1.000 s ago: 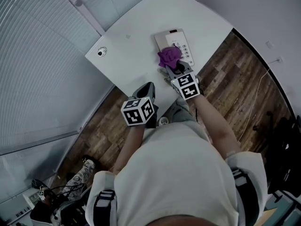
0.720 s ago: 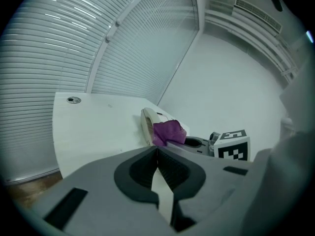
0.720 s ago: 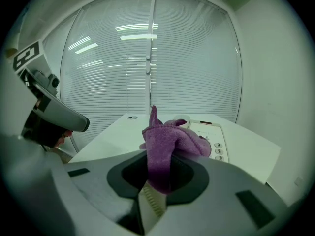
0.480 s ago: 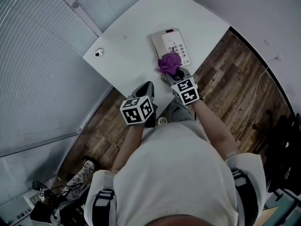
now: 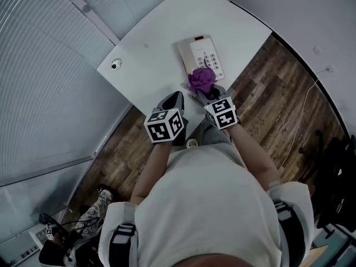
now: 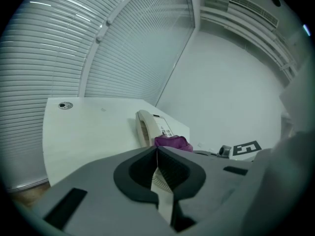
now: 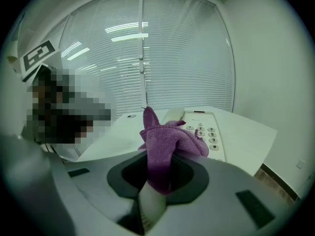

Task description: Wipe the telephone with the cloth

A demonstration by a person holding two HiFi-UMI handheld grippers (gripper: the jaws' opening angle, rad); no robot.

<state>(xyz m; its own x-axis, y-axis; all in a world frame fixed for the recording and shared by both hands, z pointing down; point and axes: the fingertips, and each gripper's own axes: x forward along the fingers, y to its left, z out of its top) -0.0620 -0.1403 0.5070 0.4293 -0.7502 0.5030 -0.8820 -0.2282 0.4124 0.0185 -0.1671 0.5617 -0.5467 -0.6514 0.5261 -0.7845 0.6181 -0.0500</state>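
**Cloth held at the telephone's near end**

Both forearms reach forward over the near edge of the white table [image 5: 156,43], grippers tilted downward. The telephone [image 5: 199,53] lies ahead of the right gripper [image 5: 204,89], whose jaws clamp the purple cloth [image 5: 201,79] at the phone's near edge. The left gripper [image 5: 176,98], jaws together and empty, hovers alongside. A round grommet [image 5: 115,64] sits farther left.

On the table [image 5: 161,38] before you, the telephone [image 5: 201,57] lies toward the right side, its handset [image 5: 186,53] to the left of the keys [image 5: 208,60]. The cloth [image 5: 201,80] is at the near end of the telephone, between the jaws of your right gripper [image 5: 204,91]. Your left gripper [image 5: 174,100] is left of it, at the near table edge, apart from the telephone. A round fitting [image 5: 115,65] sits on the table, well to the left.
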